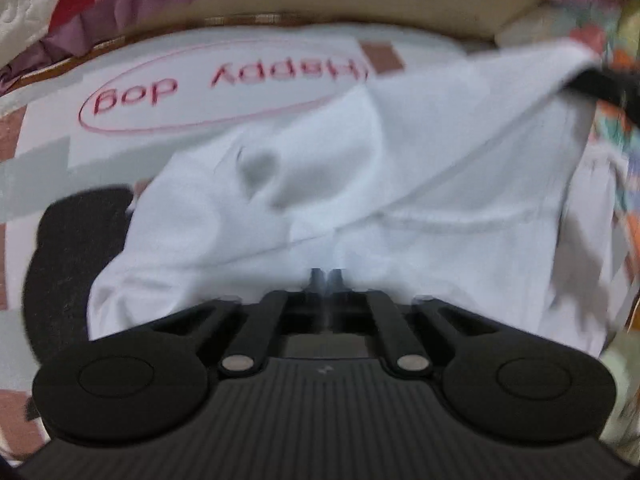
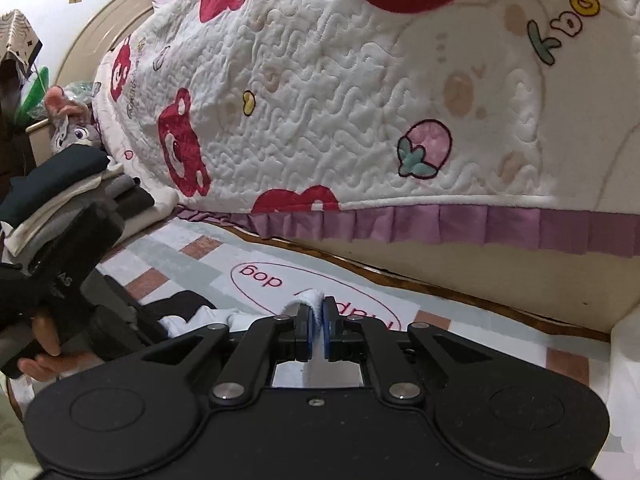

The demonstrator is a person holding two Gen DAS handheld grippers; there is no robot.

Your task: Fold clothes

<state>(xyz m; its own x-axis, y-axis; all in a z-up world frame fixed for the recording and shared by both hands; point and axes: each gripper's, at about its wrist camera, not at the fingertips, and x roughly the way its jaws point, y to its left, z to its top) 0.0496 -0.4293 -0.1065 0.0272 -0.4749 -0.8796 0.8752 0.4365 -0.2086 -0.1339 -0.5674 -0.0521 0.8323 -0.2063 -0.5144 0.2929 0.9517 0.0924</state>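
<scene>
A white garment (image 1: 360, 184) hangs stretched over a floor mat printed "Happy dog" (image 1: 224, 84). My left gripper (image 1: 326, 276) is shut on the garment's near edge; the cloth covers most of its fingers. My right gripper (image 2: 317, 320) is shut on a white hem of the same garment (image 2: 310, 298), pinched between its blue pads. In the left wrist view the right gripper (image 1: 612, 88) shows as a dark shape holding the garment's far right corner up. In the right wrist view the left gripper's body (image 2: 76, 264) and a hand sit at the left. A dark garment (image 1: 76, 248) lies under the white one.
A bed with a white quilted cover with red bears (image 2: 360, 92) and a purple frill (image 2: 480, 228) rises beyond the mat. A stack of folded clothes (image 2: 72, 188) sits at the left by a plush toy (image 2: 76, 132). The view is blurred in the left wrist camera.
</scene>
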